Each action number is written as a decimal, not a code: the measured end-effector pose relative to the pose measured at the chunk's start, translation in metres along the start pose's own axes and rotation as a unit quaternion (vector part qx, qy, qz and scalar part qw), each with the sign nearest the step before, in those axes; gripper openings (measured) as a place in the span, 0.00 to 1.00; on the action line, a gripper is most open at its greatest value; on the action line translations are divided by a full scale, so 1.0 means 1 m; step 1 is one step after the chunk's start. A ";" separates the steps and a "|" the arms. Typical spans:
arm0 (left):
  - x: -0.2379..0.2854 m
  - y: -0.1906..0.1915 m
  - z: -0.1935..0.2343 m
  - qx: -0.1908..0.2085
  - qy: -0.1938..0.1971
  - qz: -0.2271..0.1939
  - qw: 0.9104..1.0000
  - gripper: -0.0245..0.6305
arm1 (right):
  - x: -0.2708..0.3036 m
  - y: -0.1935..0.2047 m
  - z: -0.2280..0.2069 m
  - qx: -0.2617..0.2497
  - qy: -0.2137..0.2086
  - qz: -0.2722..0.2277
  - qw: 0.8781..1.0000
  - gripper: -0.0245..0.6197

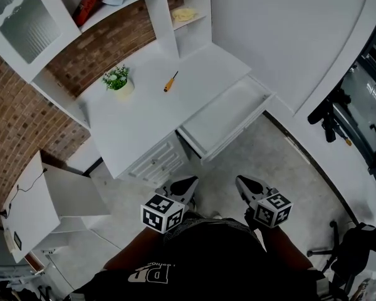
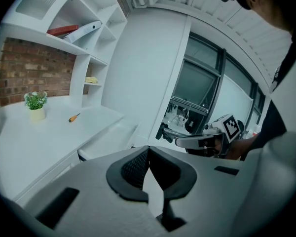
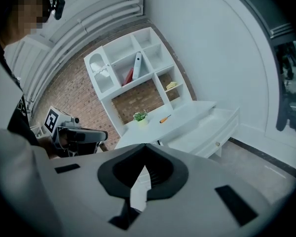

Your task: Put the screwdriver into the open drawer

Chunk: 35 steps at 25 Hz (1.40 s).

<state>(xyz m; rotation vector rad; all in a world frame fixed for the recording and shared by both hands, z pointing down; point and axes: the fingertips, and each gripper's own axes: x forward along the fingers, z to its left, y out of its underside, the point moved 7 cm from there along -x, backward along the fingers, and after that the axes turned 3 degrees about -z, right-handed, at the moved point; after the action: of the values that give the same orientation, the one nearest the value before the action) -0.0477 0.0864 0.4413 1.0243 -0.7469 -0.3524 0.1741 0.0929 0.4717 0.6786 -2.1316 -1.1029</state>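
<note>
An orange-handled screwdriver (image 1: 170,81) lies on the white desk (image 1: 144,115), to the right of a small potted plant (image 1: 118,80). The desk's drawer (image 1: 229,115) stands pulled open, and nothing shows inside it. My left gripper (image 1: 187,184) and right gripper (image 1: 241,182) hover side by side over the floor, short of the desk. Both are shut and hold nothing. In the left gripper view the screwdriver (image 2: 74,117) is far ahead of the closed jaws (image 2: 148,149). The right gripper view shows the screwdriver (image 3: 164,118) and the drawer (image 3: 207,130) beyond its closed jaws (image 3: 145,147).
Above the desk are shelves (image 1: 175,11) holding a red book (image 1: 91,2) and a yellow item (image 1: 183,14). A low white cabinet (image 1: 31,209) stands at the left. At the right a curved white wall (image 1: 288,36) meets windows, with a black chair (image 1: 357,249) near the corner.
</note>
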 end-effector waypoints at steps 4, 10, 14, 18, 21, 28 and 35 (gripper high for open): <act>0.013 -0.019 0.027 0.005 0.000 -0.002 1.000 0.07 | 0.026 -0.018 -0.008 -0.005 0.002 0.001 1.000 0.04; 0.029 -0.042 0.077 -0.001 0.001 0.002 1.000 0.07 | 0.074 -0.038 -0.014 -0.001 0.007 0.013 1.000 0.04; 0.040 -0.058 0.107 0.001 0.010 0.002 1.000 0.07 | 0.104 -0.055 -0.019 -0.001 0.017 0.014 1.000 0.04; 0.050 -0.074 0.136 0.005 0.022 0.002 1.000 0.07 | 0.128 -0.068 -0.023 -0.007 0.029 0.012 0.999 0.04; 0.056 -0.083 0.160 0.009 0.031 0.002 0.999 0.07 | 0.146 -0.075 -0.025 -0.009 0.043 0.014 0.999 0.04; 0.064 -0.102 0.217 0.024 0.039 0.007 0.999 0.07 | 0.190 -0.094 -0.023 -0.012 0.063 0.010 0.998 0.04; 0.081 -0.118 0.260 0.051 0.047 0.009 0.998 0.07 | 0.216 -0.105 -0.023 -0.012 0.091 0.002 0.996 0.04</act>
<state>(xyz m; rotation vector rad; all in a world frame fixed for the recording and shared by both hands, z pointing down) -0.1653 -0.1861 0.4504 1.1217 -0.6943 -0.2515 0.0633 -0.1217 0.4580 0.7339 -1.9620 -1.0208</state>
